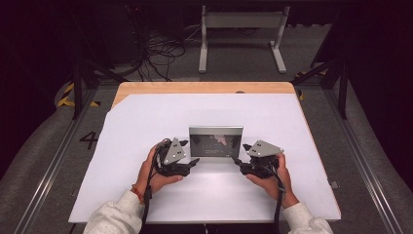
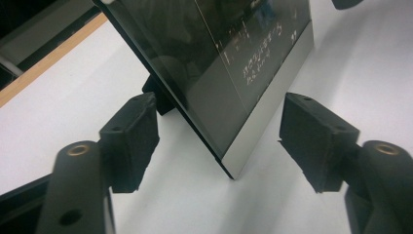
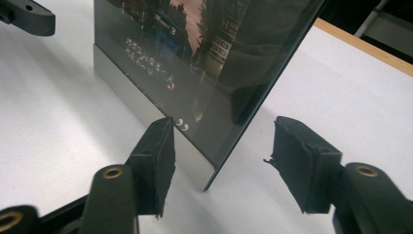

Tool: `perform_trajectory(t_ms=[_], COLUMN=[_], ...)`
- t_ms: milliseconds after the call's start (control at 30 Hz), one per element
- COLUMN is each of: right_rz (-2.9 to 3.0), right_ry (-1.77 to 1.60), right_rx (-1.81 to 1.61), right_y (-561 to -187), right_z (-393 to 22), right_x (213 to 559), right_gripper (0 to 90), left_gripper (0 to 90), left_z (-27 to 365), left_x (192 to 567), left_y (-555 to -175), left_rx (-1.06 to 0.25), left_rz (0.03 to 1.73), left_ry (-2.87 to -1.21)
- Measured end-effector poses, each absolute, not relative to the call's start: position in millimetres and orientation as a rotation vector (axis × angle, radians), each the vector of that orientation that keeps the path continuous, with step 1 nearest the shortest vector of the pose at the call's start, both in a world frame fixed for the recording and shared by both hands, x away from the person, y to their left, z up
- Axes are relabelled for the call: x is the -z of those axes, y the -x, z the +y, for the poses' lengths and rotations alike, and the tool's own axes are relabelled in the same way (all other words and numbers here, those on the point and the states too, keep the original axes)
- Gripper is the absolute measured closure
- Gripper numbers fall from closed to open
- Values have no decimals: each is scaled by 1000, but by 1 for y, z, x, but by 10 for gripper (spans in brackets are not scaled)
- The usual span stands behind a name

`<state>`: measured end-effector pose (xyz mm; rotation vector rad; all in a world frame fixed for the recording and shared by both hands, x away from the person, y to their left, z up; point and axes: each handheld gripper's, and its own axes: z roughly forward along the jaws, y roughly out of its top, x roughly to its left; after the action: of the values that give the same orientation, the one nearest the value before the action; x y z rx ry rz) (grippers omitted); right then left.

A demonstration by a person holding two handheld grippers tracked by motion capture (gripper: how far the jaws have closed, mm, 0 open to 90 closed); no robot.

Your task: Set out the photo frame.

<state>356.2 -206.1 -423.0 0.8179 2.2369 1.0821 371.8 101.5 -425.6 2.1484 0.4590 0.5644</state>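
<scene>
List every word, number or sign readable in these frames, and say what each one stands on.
"4": painted in dark strokes on the grey floor left of the table.
White handwritten-style lines on the dark picture in the silver photo frame: too blurred to read; a closing quotation mark follows them near the lower corner.
Same lines in the left gripper view: unreadable.
Nothing else carries text.

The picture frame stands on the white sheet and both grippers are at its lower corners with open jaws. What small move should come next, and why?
Probably draw both grippers straight back. The picture frame stands upright on its own, and the left gripper and right gripper straddle its corners with pads clear of it, so backing away without sideways drift should avoid knocking it.
</scene>
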Motion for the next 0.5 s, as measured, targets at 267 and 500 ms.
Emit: perform_trajectory(t_ms=[267,500], right_rz=[2242,2235], right_ry=[-785,-778], right_rx=[-1056,-1033], right_y=[-350,-347], right_z=[-209,-215], right_x=[420,420], right_gripper=[264,219], left_gripper=[171,147], left_z=[106,114], left_x=[422,417], left_y=[-369,-364], left_rx=[-556,-544], left_rz=[457,439], left_ry=[-2125,-2106])
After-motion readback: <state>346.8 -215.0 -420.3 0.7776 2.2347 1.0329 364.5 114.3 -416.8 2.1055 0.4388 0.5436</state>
